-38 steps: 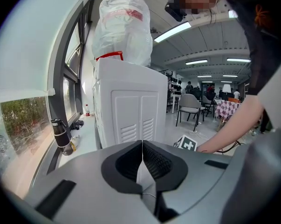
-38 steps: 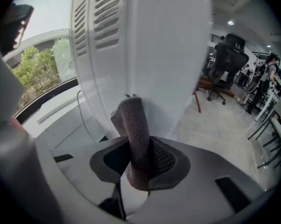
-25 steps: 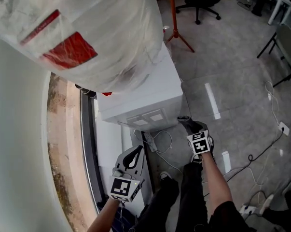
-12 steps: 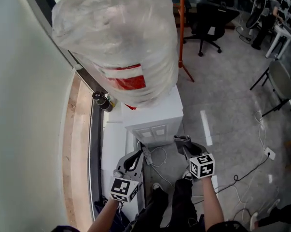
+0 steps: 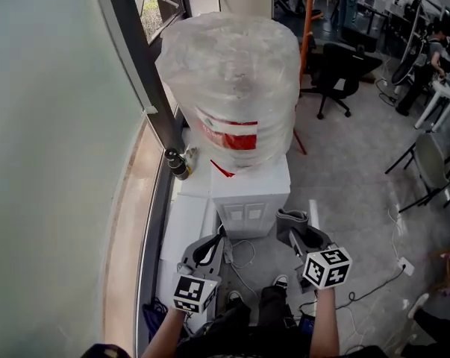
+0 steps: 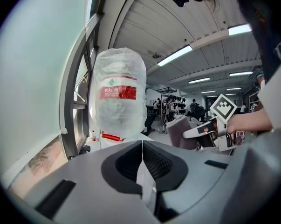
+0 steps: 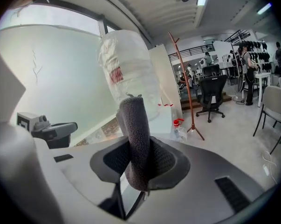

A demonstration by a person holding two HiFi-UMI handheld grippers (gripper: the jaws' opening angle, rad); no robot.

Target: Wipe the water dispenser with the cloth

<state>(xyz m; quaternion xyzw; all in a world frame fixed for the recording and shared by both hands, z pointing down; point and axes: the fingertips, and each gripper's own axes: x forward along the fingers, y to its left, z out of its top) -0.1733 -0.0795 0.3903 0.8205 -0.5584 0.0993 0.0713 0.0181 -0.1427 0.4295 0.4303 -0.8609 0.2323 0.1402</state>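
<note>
A white water dispenser (image 5: 251, 196) stands by the window, topped with a big bottle wrapped in clear plastic (image 5: 236, 88) with a red label. The bottle also shows in the left gripper view (image 6: 119, 97) and in the right gripper view (image 7: 126, 73). My right gripper (image 5: 295, 237) is shut on a folded grey cloth (image 7: 136, 141), held just in front of the dispenser's lower right. The cloth (image 5: 288, 224) sticks up from the jaws. My left gripper (image 5: 206, 248) hangs at the dispenser's lower left, shut with nothing in it.
A small dark bottle (image 5: 176, 164) stands on the window ledge (image 5: 131, 215) left of the dispenser. Cables (image 5: 243, 256) lie on the floor below. An orange stand (image 5: 307, 28), a black office chair (image 5: 335, 69) and people are farther back to the right.
The head view has tilted up, so the whole bottle and dispenser now sit farther away in the middle. Both grippers keep their places in front of the dispenser, the right still holding the cloth.
</note>
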